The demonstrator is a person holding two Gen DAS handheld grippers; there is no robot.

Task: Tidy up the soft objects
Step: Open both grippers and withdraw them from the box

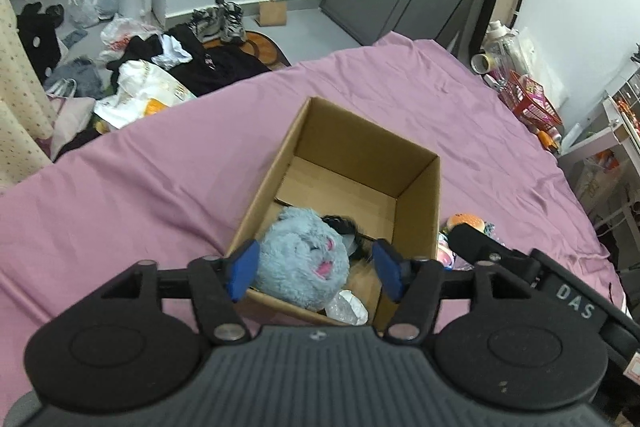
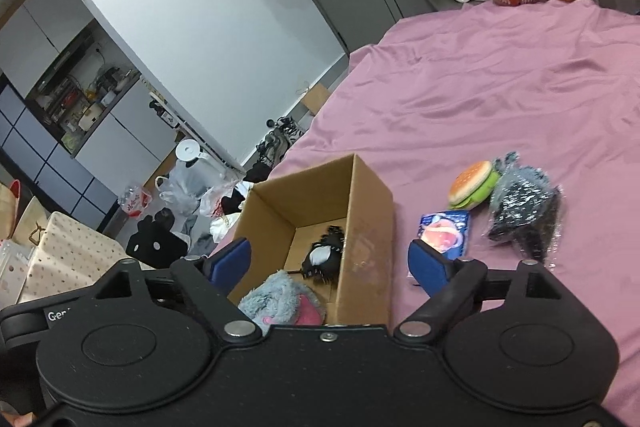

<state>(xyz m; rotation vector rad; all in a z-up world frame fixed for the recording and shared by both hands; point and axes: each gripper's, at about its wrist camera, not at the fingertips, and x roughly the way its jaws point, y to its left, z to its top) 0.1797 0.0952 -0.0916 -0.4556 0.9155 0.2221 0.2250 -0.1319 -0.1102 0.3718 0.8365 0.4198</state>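
Open cardboard box (image 1: 416, 187) sits on pink bedsheet (image 1: 120, 195). Left gripper (image 1: 314, 269) hovers over near end of box, blue pads (image 1: 242, 273) spread wide, nothing between them; fluffy blue plush (image 1: 300, 259) with pink markings lies directly below and between the pads, inside the box at its near end. Black-and-white plush (image 2: 322, 259) lies further in on the box floor, beside the blue one. Clear crumpled plastic (image 1: 348, 307) at box's near corner. Right gripper (image 2: 330, 265) also spread wide and empty, held above the box's near right wall; blue plush shows just under its left pad. Outside the box, on sheet to the right: burger toy (image 2: 472, 183), dark plush in clear wrapper (image 2: 524, 207), blue-backed packet with pink toy (image 2: 444, 233), this last just beyond right pad (image 2: 428, 267).
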